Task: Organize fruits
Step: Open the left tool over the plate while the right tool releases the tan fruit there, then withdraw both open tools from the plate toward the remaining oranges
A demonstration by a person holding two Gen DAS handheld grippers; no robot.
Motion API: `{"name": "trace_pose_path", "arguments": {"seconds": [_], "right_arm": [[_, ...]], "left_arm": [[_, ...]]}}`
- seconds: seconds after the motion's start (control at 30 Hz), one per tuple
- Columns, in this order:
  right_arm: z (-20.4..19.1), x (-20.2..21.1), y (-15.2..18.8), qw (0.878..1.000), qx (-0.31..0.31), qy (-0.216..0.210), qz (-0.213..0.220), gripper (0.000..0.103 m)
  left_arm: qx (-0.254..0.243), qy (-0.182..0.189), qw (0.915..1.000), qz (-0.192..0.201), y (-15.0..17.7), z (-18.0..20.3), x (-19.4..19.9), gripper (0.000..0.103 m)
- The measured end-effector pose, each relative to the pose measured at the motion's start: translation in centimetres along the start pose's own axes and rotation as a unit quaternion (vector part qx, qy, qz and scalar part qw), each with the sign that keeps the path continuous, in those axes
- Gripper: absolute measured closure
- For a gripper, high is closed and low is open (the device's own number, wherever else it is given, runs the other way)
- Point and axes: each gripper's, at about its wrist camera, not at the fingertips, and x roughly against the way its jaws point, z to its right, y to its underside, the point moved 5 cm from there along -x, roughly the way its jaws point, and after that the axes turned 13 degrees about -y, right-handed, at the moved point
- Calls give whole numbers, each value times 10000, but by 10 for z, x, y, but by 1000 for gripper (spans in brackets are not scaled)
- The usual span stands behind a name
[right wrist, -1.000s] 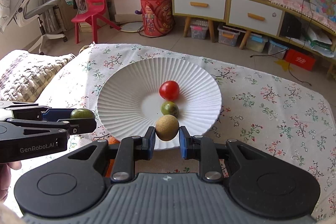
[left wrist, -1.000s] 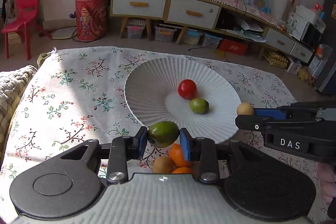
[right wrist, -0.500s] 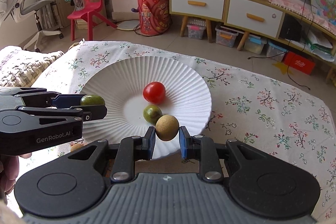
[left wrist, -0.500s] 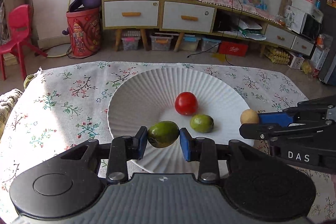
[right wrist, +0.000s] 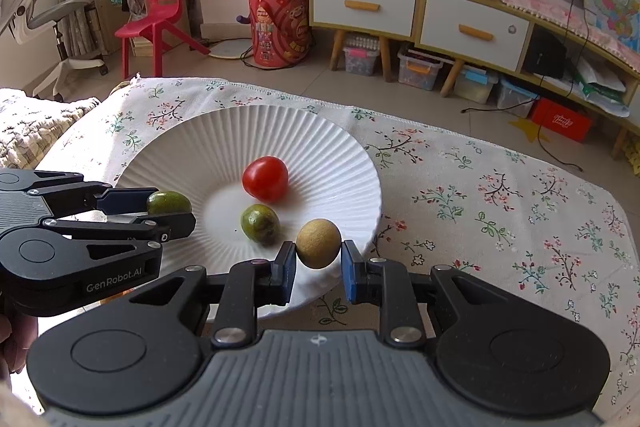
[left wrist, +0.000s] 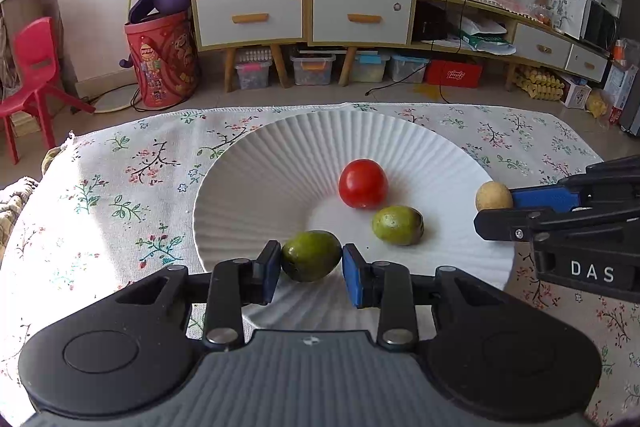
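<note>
Left gripper (left wrist: pixel 311 259): jaws are pinching a dark green fruit (left wrist: pixel 310 255) from both sides, holding it over the near left part of the white ribbed plate (left wrist: pixel 256 163).
Plate: it is sitting on the flowered tablecloth (left wrist: pixel 120 179), with a red tomato (left wrist: pixel 363 183) and a yellow-green fruit (left wrist: pixel 397 225) lying near its middle, the tomato farther back and the two just beside each other.
Right gripper (right wrist: pixel 319 255): jaws are pinching a round tan fruit (right wrist: pixel 318 243), holding it over the plate's near right rim; whether the fruit is touching the plate, I cannot tell.
Room behind: a red bucket (left wrist: pixel 162 59) is standing on the floor to the left of a wooden drawer cabinet (left wrist: pixel 300 11).
</note>
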Motion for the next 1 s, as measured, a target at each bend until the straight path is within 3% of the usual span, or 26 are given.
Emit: {"name": "trace_pose_path", "arguments": {"seconds": [0.3,0.43,0.73,1.0], "right_arm": [[1,3,0,10000,-17,24,0,78],[2,9,1,10000,-63,-7,39,66],[-5,23,2,9999,25,-60,83,56],[-11,35,7,9998,20,-159,93,51]], "left_arm": [[7,-14,10000,47,-2,0,4,82],[12,-27,9999,121,-2,-1,10,68],[-11,22,9998,208,0,-8,30,48],[65,108,9998,141,10,-21,45,40]]}}
